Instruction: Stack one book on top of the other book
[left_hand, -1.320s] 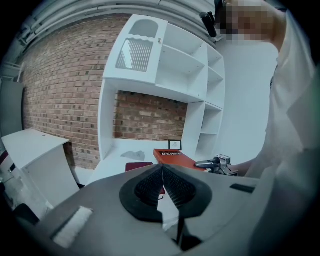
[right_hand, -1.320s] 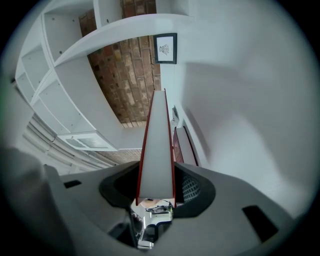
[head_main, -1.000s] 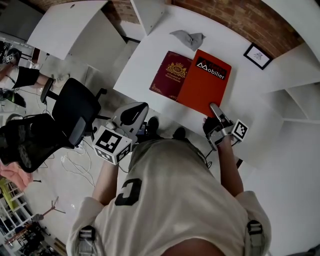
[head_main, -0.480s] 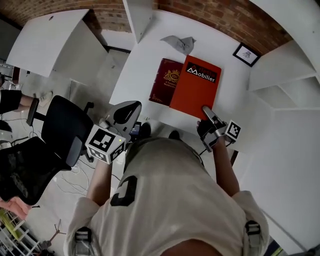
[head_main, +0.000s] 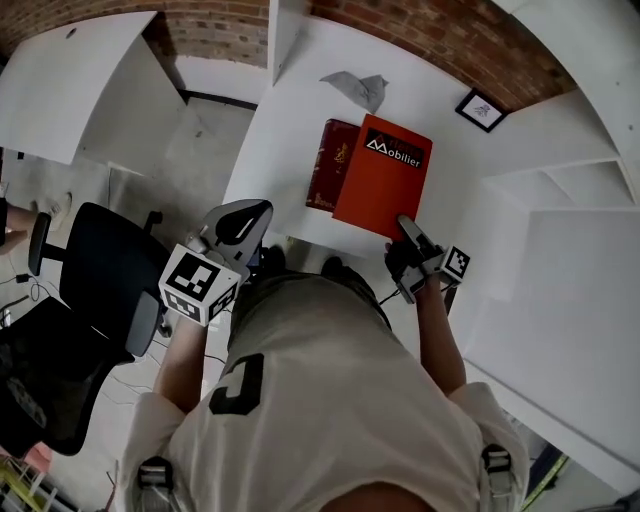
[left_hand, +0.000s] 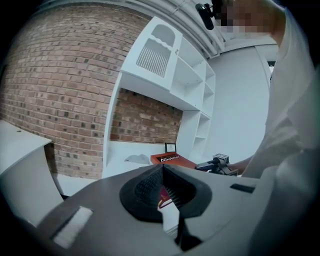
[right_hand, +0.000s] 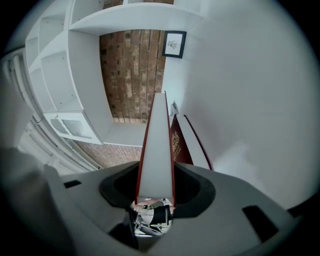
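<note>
Right gripper: jaws clamped on the near corner of the orange book. In the right gripper view the book's edge runs straight out from between the jaws, white pages between two red covers.

Left gripper: jaws together at the tips, nothing held. It is off the near-left corner of the surface, apart from both books.

Orange book: plain orange cover with a black title band and white lettering at its far end. It overlaps the right part of the maroon book; whether it rests on that book or is held just above it cannot be told.

Maroon book: dark red cover with a gold crest, flat on the surface, its left strip uncovered.

Surface: white. A crumpled grey cloth lies beyond the books, near the far edge.

Room: a brick wall behind the surface, with a small black-framed picture at its foot. White shelves stand to the right. A black chair is on the floor to the left.
</note>
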